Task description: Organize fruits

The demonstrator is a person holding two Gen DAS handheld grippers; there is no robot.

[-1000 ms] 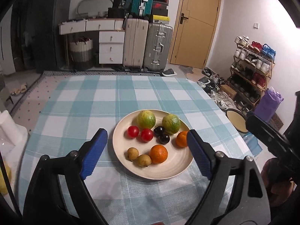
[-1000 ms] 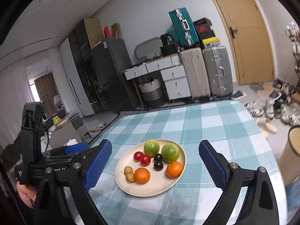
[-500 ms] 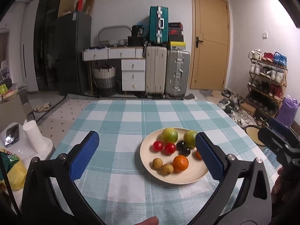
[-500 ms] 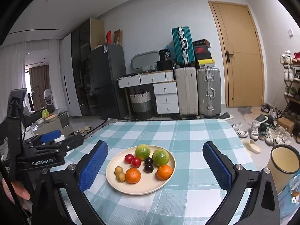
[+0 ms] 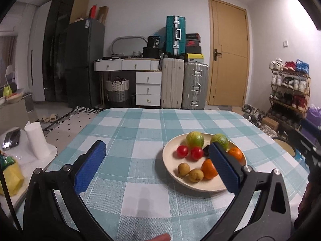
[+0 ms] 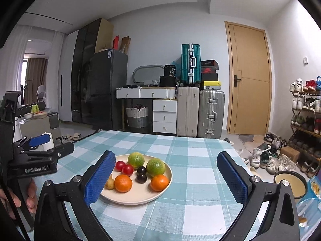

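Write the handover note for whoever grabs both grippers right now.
Left gripper: open, holding nothing, jaws have just been opening.
Right gripper: open, holding nothing, jaws have just been opening.
Plate sits on the checked cloth and holds all the fruit: two limes, two tomatoes, two dark plums, two oranges, two small brown fruits.
Done: no fruit lifted.
Left: all the sorting.

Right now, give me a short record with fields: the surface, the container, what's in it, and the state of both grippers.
surface: table with teal checked cloth
container: cream plate
contents: two green citrus, two oranges, two red tomatoes, two dark plums, two small brown fruits
left gripper: open, empty
right gripper: open, empty
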